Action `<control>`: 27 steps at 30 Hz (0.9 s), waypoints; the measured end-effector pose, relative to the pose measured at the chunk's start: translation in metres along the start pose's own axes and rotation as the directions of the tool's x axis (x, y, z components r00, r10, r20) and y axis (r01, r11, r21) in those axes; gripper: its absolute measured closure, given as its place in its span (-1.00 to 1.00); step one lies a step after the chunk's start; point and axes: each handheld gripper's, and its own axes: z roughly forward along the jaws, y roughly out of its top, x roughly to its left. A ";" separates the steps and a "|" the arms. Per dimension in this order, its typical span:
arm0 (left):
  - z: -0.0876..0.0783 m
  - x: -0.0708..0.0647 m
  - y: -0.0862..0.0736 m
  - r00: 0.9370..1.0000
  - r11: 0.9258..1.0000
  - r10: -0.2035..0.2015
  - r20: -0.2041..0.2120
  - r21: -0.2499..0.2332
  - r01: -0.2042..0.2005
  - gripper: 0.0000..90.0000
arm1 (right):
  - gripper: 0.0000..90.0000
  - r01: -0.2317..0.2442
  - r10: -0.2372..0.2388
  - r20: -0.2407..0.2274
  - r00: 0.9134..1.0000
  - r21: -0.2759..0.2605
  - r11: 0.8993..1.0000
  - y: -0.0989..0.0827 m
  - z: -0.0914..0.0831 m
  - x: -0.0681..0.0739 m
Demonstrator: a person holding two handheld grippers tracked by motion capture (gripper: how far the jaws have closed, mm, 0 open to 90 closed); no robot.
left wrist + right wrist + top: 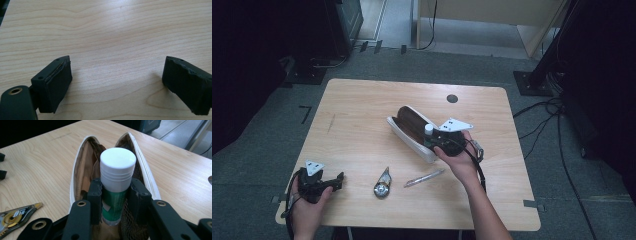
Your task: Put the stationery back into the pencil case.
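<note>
On a light wooden table [362,110] with rounded corners, standing on grey carpet in a dim room, dark equipment frames and trailing cables fill the frame's edges. At lower left of the high view, a hand rests the left gripper [337,181] on the table near its front edge, jaws pointing right and spread wide over bare wood. Right of it, low in the centre, lie a correction tape dispenser [382,185] and a slim silver pen-like tool [424,178], near each other but apart. Right of centre, a white pencil case [412,134] lies open at a slant, showing its brown lining. The right gripper [430,136] hovers over the case's near end, its jaws pinching a green glue stick [115,195] with a white cap; the stick's base is just above the open mouth. The right forearm enters from the bottom edge, angled up and leftward, hand wrapped around the gripper body.
</note>
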 end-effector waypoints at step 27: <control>0.000 0.000 0.000 1.000 1.000 0.006 0.006 0.001 -0.006 -0.80 | 0.48 0.010 -0.006 -0.022 1.000 0.190 0.982 -0.015 0.039 -0.003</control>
